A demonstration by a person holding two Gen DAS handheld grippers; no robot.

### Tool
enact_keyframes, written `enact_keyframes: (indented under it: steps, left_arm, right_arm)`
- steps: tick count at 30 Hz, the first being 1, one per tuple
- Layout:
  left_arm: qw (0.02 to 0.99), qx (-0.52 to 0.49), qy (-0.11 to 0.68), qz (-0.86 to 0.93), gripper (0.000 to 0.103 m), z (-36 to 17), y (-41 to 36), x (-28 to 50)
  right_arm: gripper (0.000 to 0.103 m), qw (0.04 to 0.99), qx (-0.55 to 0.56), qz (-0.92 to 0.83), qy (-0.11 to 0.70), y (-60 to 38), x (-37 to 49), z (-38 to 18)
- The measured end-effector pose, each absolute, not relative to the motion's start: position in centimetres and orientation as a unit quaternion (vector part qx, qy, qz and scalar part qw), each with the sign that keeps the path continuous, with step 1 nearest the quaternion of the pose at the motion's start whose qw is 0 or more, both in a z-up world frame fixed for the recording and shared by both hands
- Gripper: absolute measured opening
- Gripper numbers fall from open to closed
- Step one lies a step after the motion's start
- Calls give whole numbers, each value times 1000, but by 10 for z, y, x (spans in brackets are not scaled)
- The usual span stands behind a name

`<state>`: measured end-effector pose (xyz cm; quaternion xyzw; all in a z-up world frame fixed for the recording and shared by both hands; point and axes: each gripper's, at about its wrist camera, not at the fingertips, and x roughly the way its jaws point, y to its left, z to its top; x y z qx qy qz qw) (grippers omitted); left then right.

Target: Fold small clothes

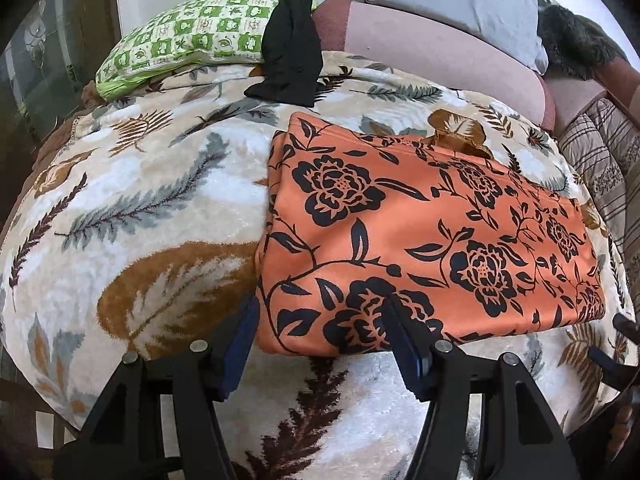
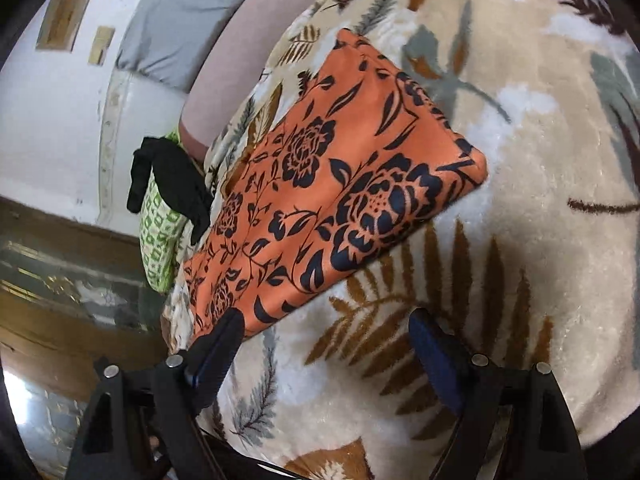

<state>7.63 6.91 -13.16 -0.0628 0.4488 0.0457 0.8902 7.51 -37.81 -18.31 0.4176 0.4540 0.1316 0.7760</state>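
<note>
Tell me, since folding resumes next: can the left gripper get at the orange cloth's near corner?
Probably yes: the left gripper stands open right at the orange floral cloth, nothing between them.

So the base here is a bed under a plush cream blanket with brown and grey leaf prints [image 1: 168, 184]. Flat on it is a folded orange cloth with black flowers [image 1: 420, 248]. Further back there's a green-and-white checked pillow [image 1: 192, 36] with a black garment [image 1: 292, 44] draped over it, trailing onto the blanket.
</note>
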Motion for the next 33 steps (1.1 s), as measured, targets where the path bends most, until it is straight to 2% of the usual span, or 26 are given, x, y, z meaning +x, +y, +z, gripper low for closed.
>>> enact_keyframes:
  steps: [18, 22, 24, 27, 29, 33]
  left_arm:
    - [886, -37, 461, 28, 64, -147, 34, 119]
    - [889, -26, 457, 18, 64, -146, 23, 126]
    - [893, -20, 449, 15, 64, -143, 20, 128]
    - [891, -16, 453, 13, 73, -150, 19, 133]
    - [881, 12, 474, 11, 73, -163, 14, 139]
    - [903, -2, 429, 2, 73, -137, 11, 129]
  right_arm:
    - [87, 733, 545, 52, 405, -423, 113, -199]
    - [86, 739, 548, 37, 391, -427, 120, -196]
    - [83, 750, 539, 35, 381, -426, 121, -190]
    - [82, 765, 512, 27, 389, -421, 128, -188]
    - [82, 767, 509, 21, 390, -421, 131, -191]
    - [82, 791, 481, 35, 377, -415, 132, -175]
